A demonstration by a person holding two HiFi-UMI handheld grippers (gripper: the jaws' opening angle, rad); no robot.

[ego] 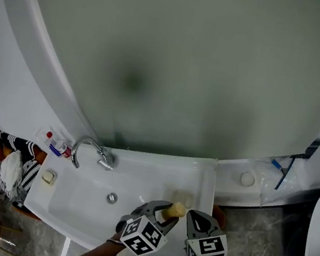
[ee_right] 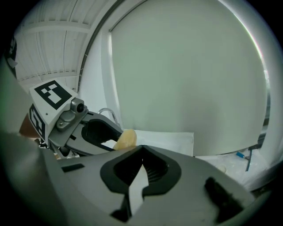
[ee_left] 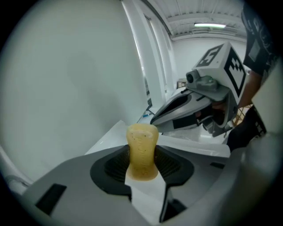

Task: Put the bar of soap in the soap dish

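Soap bar (ee_left: pixel 142 134), pale yellow w/ dark specks, stands clamped btwn the ribbed black pads of the left gripper (ee_left: pixel 142 153); its rounded top sticks out past the fingertips. In head view the same bar (ego: pixel 177 209) is up in the air over the front right part of the white sink (ego: pixel 139 178), touching no surface. Right gripper (ee_right: pixel 141 153) is just beside the left one, on its right: fingertips together, nothing btwn them, only a sliver of white sink showing thru lower down. Its view also catches the left gripper w/ the bar's end (ee_right: pixel 127 138) poking out. Soap dish (ego: pixel 48 177), small & square, sits on the sink's left rim, well apart from the bar, w/ the drain (ego: pixel 112 198) btwn them. Can't tell what the tan patch in the dish is. Chrome faucet (ego: pixel 90 150) stands at the back edge; small bottles (ego: pixel 57 144) just left of it. Curved frosted panel (ego: pixel 177 60) rises behind the sink.
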